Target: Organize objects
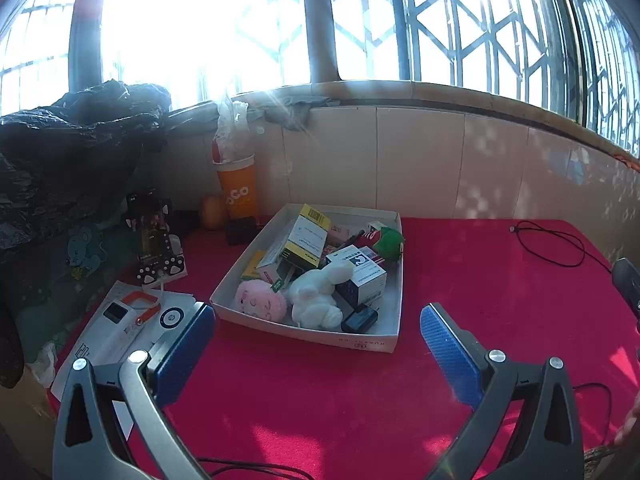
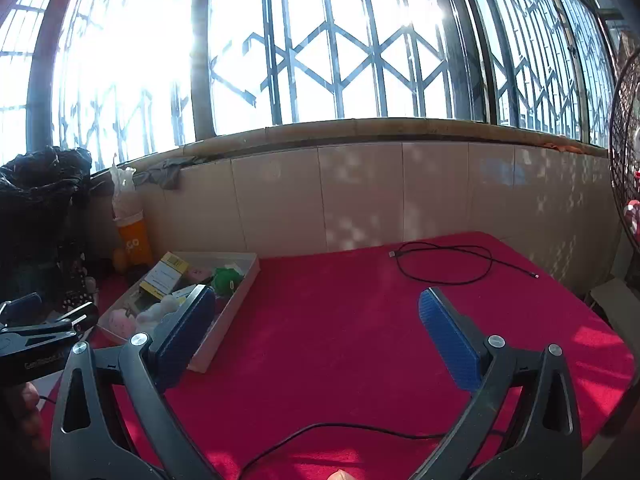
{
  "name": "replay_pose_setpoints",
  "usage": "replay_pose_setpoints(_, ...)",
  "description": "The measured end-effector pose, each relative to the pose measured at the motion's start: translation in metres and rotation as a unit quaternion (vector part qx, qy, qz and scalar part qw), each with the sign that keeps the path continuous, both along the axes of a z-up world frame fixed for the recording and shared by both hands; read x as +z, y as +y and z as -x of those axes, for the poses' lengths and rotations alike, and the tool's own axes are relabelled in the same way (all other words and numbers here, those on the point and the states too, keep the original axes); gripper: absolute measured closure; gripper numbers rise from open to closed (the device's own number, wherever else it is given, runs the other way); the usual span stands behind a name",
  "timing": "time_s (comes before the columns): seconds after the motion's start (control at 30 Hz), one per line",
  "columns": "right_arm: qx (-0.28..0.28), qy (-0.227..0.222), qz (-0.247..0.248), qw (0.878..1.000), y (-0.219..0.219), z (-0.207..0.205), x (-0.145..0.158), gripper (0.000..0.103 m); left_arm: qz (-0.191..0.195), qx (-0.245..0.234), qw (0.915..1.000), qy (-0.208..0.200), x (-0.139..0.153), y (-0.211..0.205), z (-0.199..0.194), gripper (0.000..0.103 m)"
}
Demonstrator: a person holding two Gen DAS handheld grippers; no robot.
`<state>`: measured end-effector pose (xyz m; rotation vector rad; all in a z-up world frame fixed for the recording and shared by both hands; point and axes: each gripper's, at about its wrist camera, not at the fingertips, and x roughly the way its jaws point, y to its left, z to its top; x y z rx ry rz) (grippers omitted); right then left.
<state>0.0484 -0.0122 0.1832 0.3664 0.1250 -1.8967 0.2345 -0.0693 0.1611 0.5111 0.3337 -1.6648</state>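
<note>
White tray (image 1: 390, 342) on red cloth, heaped with boxes (image 1: 308, 236) and plush toys (image 1: 316, 300).

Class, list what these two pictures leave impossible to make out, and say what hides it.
- Left wrist view: print on the boxes in the tray is too small and blurred.
- Left wrist view: sun glare washes out the window.
- Right wrist view: one of the fingers covers part of the tray's contents.
</note>
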Motion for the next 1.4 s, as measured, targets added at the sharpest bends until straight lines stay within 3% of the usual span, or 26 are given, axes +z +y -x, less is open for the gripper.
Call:
replay_pose_setpoints(0.4,0.007,0.002,0.058,0.998,0.05,-0.005,0.008,0.0,0.008,-0.011,0.9999,0.0,0.005,0.023,0.003,0.0)
replay_pose_setpoints(0.73,0.003,-0.035,0.047,0.998,0.051,0.004,-0.008,0.0,0.009,-0.003,0.9999,0.004,0.002,0.026,0.006,0.0)
replay_pose_setpoints(1.4,-0.006,-0.02,0.044,0.999,0.052,0.004,-0.008,0.0,-0.007,-0.018,0.9998,0.004,-0.004,0.025,0.01,0.0)
